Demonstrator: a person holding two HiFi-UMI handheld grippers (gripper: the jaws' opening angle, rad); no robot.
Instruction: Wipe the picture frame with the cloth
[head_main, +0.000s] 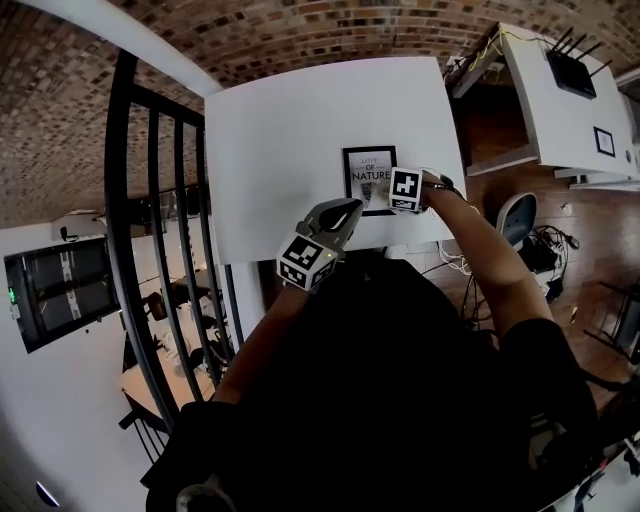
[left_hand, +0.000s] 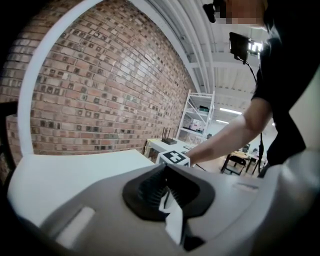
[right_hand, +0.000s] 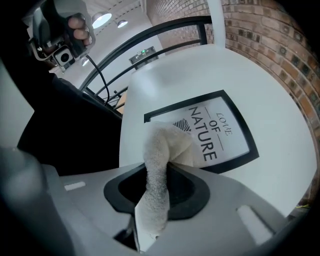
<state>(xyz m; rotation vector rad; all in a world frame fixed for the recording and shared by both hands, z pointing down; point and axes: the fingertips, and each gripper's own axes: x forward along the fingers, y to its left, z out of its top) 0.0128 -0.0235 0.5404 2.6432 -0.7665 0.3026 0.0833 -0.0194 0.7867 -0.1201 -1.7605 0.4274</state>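
Head view: we see the picture frame (head_main: 368, 165) flat on the table (head_main: 290, 120), near edge under the right gripper (head_main: 385, 200).
Left gripper view: left gripper (left_hand: 167, 192) jaws together, nothing in them.
Right gripper view: jaws pinch the cloth (right_hand: 162, 150). It looks soft and limp, so we'd hold it bunched.

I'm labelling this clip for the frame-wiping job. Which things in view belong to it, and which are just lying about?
Part of the job:
- picture frame, lying flat
- cloth, clamped in the right gripper
- white table under the frame

Just lying about:
- router on the side desk
- office chair
- black railing
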